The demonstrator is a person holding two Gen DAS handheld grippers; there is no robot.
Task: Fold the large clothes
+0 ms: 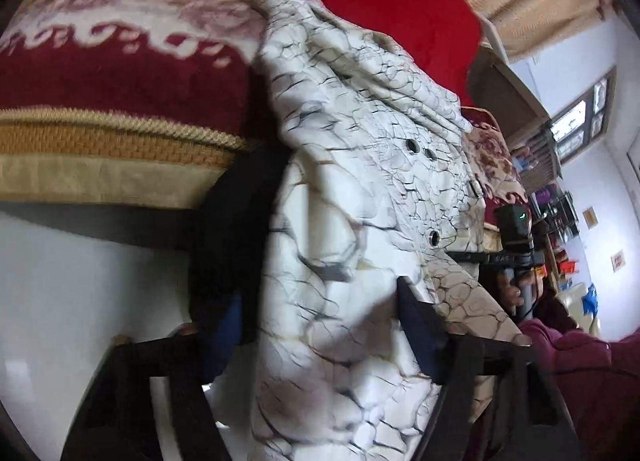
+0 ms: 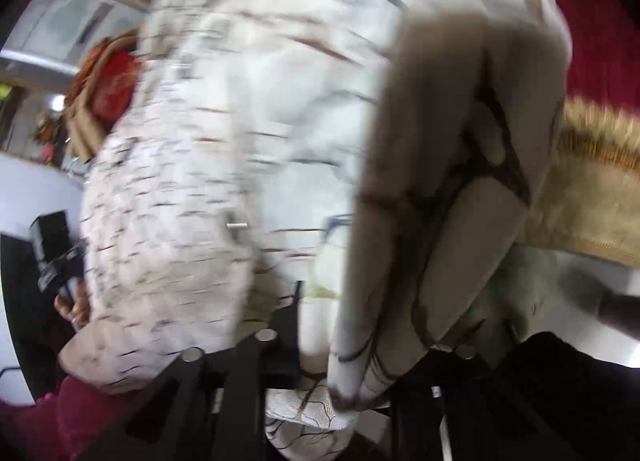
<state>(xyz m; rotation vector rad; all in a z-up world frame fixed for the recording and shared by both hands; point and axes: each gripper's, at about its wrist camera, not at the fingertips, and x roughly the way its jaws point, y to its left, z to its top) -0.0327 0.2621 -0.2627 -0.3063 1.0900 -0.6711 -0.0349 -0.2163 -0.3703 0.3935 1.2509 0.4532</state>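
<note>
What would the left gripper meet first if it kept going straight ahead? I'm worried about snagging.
Most likely the white crackle-print garment, which drapes between its fingers and fills the view ahead; depth is unclear.

Both grippers are black, with flat angular fingers (image 1: 416, 325) on dark rails. The right gripper (image 1: 516, 245) carries a boxy black camera with a small green light. Round silver bolts (image 2: 266, 335) stud the frame. The sleeve (image 1: 592, 365) is maroon.

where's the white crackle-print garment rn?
In the left wrist view the white crackle-print garment hangs over the bed edge, right of the maroon blanket, running down between the left gripper's fingers.
</note>
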